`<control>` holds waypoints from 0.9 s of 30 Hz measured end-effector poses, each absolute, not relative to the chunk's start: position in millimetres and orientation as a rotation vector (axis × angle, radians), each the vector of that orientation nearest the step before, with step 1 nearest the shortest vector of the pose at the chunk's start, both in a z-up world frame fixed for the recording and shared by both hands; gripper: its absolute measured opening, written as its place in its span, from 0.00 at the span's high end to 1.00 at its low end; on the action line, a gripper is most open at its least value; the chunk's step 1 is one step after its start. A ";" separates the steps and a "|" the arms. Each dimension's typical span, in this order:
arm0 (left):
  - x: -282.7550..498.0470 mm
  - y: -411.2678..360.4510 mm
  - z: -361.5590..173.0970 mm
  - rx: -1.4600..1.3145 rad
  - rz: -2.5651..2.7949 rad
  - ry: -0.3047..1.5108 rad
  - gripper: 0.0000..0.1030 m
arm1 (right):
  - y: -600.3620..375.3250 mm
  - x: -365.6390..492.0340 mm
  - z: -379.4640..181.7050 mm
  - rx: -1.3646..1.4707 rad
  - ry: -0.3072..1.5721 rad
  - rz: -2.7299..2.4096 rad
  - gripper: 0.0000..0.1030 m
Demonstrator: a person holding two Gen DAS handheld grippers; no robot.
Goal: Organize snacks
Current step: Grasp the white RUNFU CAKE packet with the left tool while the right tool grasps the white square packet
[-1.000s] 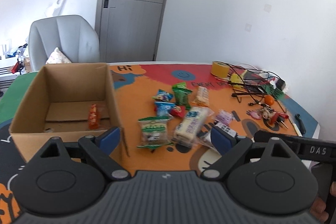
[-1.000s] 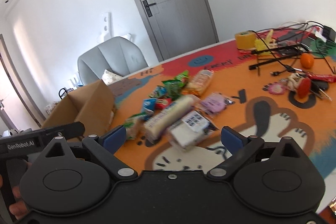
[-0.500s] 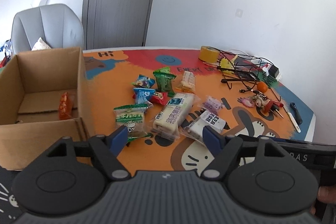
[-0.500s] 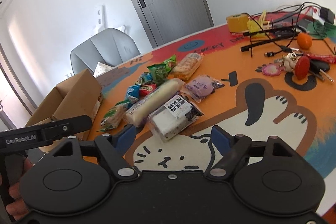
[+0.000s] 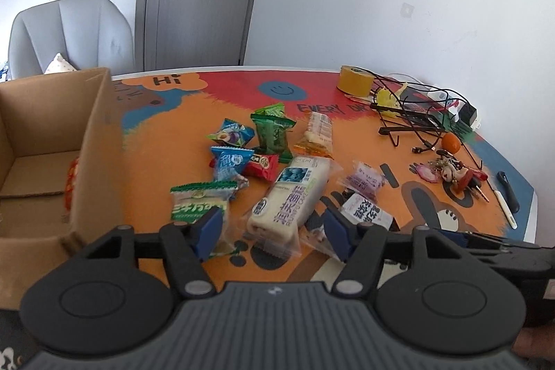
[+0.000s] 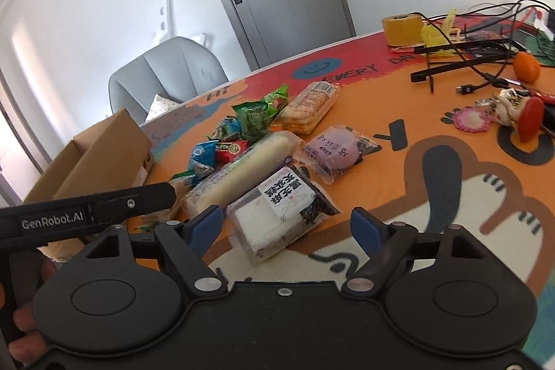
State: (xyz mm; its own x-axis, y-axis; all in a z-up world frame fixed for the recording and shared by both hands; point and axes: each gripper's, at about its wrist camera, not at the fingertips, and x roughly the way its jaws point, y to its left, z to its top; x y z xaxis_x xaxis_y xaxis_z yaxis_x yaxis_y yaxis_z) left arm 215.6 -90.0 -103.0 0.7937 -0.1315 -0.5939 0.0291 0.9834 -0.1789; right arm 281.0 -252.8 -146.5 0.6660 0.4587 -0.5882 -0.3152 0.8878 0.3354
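Both my grippers have dropped nearer the snacks: left gripper (image 5: 270, 229) closing around the long white cake pack (image 5: 289, 196), right gripper (image 6: 286, 227) opening wide, straddling the black-labelled rice cake (image 6: 277, 208), both bound for the near-left cardboard box (image 5: 52, 162).

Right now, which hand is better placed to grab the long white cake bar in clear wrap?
Left. The left gripper frames the long white cake bar between closing jaws; the right gripper faces the black-labelled rice cake.

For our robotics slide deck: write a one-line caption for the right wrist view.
Right gripper, jaws opening, hovers over a black-and-white cake packet among snacks on the table.
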 end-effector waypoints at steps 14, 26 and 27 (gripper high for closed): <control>255.9 -91.8 -113.8 -0.180 -0.104 0.691 0.50 | -234.1 302.6 -161.4 0.113 0.707 0.433 0.30; 275.5 -116.9 -138.9 -0.094 -0.105 0.734 0.46 | -270.4 295.7 -160.3 0.154 0.699 0.370 0.41; 276.2 -117.4 -141.4 -0.093 -0.100 0.738 0.46 | -272.8 295.3 -160.1 0.154 0.700 0.360 0.41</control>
